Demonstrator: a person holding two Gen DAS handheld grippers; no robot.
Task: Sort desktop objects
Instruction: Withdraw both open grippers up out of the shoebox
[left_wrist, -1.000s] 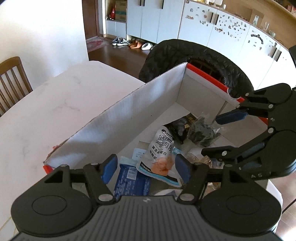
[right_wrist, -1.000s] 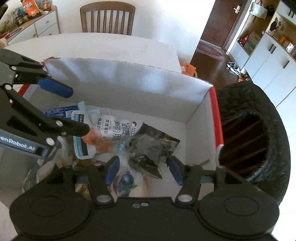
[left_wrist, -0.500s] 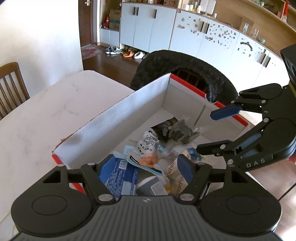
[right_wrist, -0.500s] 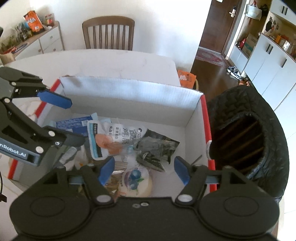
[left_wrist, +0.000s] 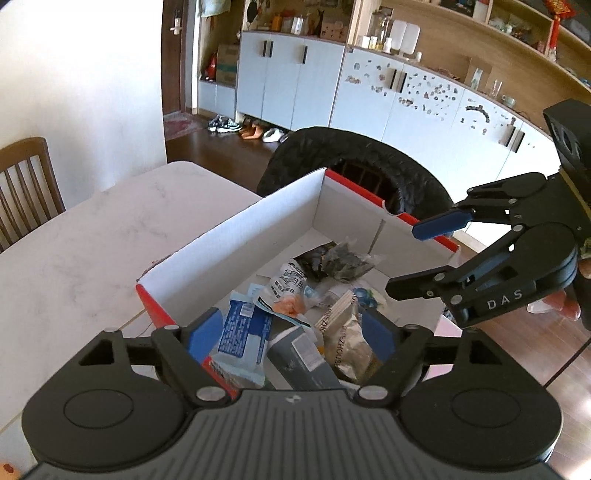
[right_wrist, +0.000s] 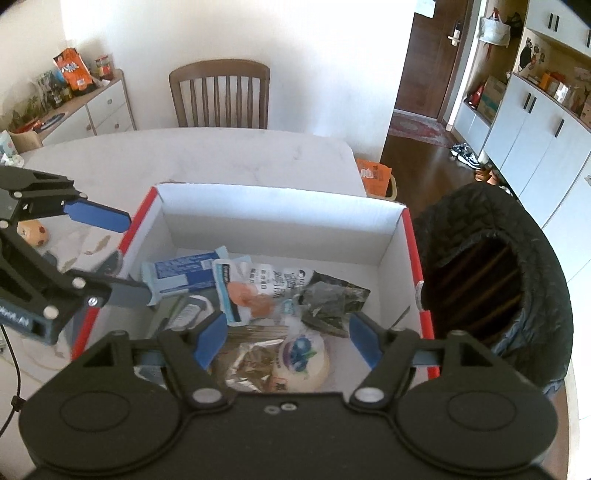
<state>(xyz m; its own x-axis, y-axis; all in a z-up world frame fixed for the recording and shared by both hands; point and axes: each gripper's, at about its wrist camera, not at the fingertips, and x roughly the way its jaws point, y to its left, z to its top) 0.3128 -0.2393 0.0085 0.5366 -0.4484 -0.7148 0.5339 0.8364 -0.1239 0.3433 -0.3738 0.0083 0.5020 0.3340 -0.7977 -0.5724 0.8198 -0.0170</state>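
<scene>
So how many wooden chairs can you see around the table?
1 in each view, possibly the same chair: one wooden chair at the table's far edge, one at the left edge. Others may be out of frame.

Both grippers are matte black with blue pads — the left gripper (left_wrist: 293, 334) has round hinge discs, silver screws and a ribbed grey body. The right gripper (left_wrist: 413, 258) bears white letters "DAS" on its linkage; a thin black cable hangs near the left one's housing.
</scene>
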